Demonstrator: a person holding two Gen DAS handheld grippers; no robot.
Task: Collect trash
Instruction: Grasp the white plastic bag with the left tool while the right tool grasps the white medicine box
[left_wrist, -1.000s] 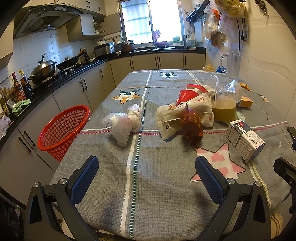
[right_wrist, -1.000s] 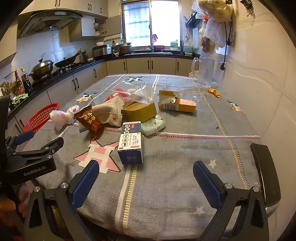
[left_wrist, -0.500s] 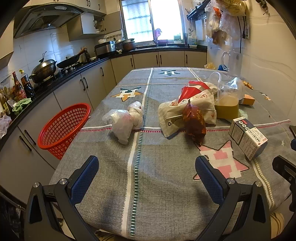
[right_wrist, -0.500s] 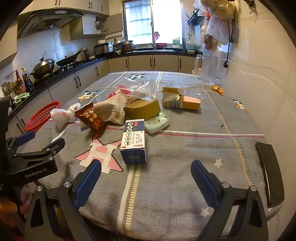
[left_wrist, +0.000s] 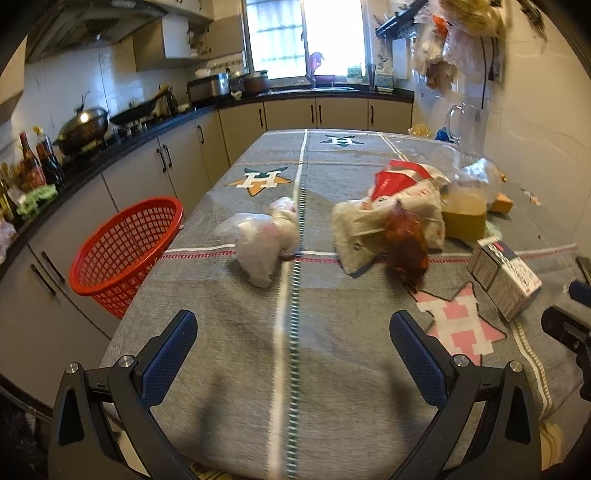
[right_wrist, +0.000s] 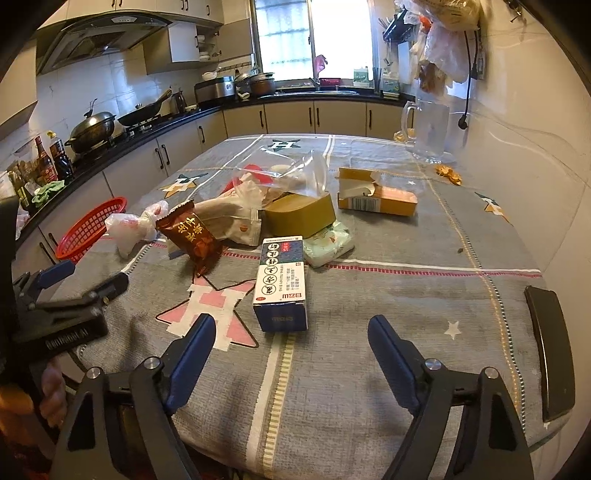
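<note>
Trash lies on a grey star-patterned tablecloth (left_wrist: 221, 332). A crumpled white plastic bag (left_wrist: 264, 240) lies ahead of my left gripper (left_wrist: 293, 343), which is open and empty above the near table edge. Right of it are a paper bag (left_wrist: 369, 225) and a brown snack packet (left_wrist: 406, 247). My right gripper (right_wrist: 291, 345) is open and empty, just short of a blue-and-white box (right_wrist: 282, 282). Behind that box lie a green pack (right_wrist: 328, 243), a tan box (right_wrist: 301, 216) and an orange carton (right_wrist: 376, 195). A red basket (left_wrist: 125, 247) stands left of the table.
A black phone (right_wrist: 550, 350) lies at the table's right edge. A glass pitcher (right_wrist: 428, 133) stands at the far right by the wall. Kitchen counters with pots and bottles run along the left and back. My left gripper also shows in the right wrist view (right_wrist: 62, 295).
Both grippers have moved forward over the table. The blue-and-white box now lies closer to my right gripper. Nothing has been picked up.
</note>
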